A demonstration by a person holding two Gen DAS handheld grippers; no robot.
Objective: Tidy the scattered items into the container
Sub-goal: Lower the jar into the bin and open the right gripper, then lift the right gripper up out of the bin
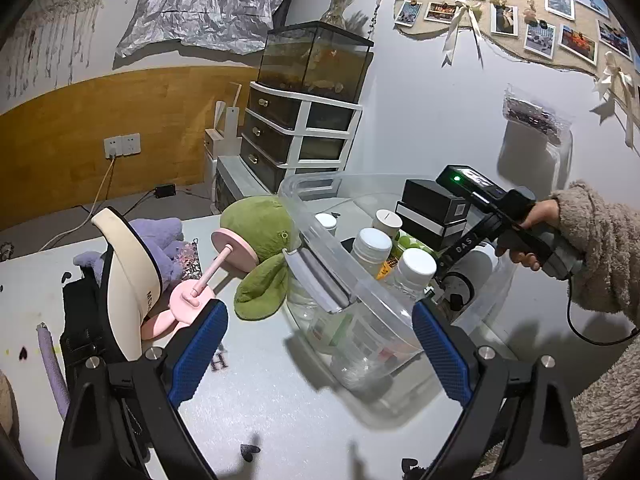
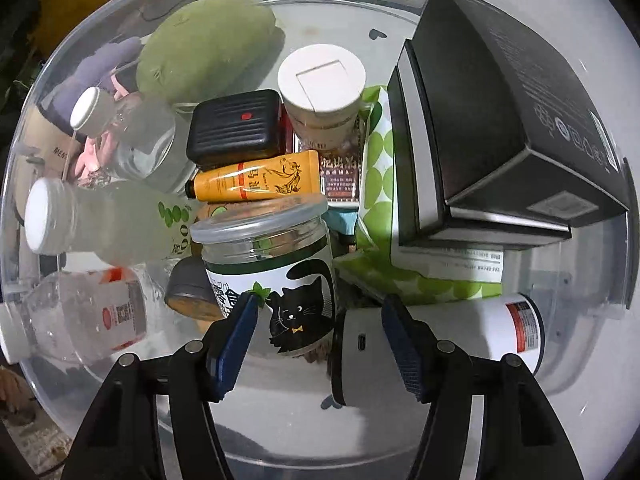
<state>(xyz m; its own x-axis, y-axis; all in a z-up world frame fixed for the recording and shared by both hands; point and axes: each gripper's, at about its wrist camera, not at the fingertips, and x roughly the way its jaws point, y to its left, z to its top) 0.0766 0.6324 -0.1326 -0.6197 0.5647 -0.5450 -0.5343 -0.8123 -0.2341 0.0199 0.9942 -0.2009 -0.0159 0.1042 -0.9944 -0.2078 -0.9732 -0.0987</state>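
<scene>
The clear plastic container [image 1: 320,216] stands on the white table and holds several bottles, a black box [image 1: 434,208] and small items. My left gripper [image 1: 320,350] is open, its blue pads either side of the container's near end without touching it. Left of the container lie a green plush [image 1: 260,240], a pink stand [image 1: 218,266], a purple plush [image 1: 160,240] and a cream cap [image 1: 128,272]. A hand in a fuzzy sleeve holds my right gripper [image 2: 320,340] pointing down into the container [image 2: 60,60]. It is open around a cat-labelled jar [image 2: 288,280], beside a white cylinder [image 2: 360,360].
A drawer unit [image 1: 296,136] with a fish tank [image 1: 316,60] on top stands behind the container. Photos [image 1: 540,12] hang on the right wall. A socket [image 1: 122,145] and cables sit by the wooden panel. An orange tube [image 2: 256,180] and a black case [image 2: 236,128] lie inside.
</scene>
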